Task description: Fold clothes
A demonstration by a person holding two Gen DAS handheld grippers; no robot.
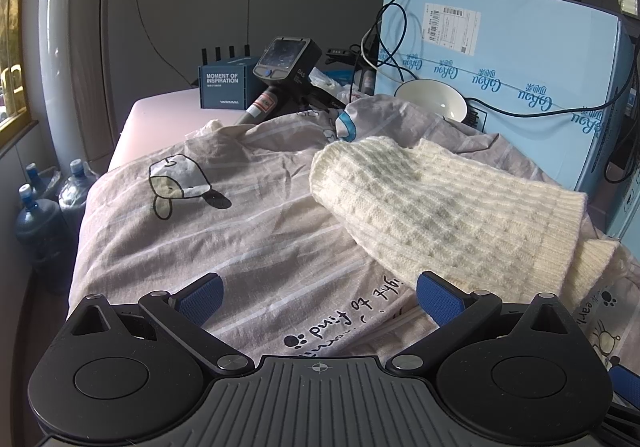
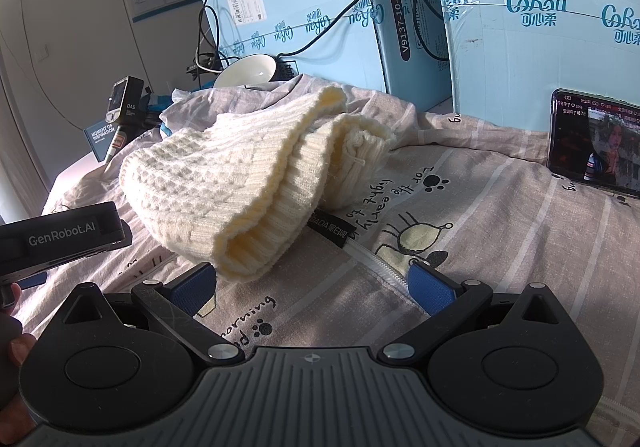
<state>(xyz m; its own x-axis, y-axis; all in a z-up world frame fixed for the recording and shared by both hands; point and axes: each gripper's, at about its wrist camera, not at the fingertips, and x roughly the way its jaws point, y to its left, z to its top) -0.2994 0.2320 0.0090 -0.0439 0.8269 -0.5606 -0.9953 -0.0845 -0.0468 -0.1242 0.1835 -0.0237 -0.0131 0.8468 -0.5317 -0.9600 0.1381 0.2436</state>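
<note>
Each gripper, left gripper [image 1: 318, 293] and right gripper [image 2: 312, 283], has black arms with silver screws, blue textured pads [image 1: 202, 297], round black discs and a grey ribbed body bearing a crosshair mark. "GenRobot.AI" marks one black casing.

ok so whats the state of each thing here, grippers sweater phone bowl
left gripper: open, empty
right gripper: open, empty
cream sweater: loosely folded on the bedsheet
phone: screen lit, propped up
white bowl: tilted, looks empty
</note>
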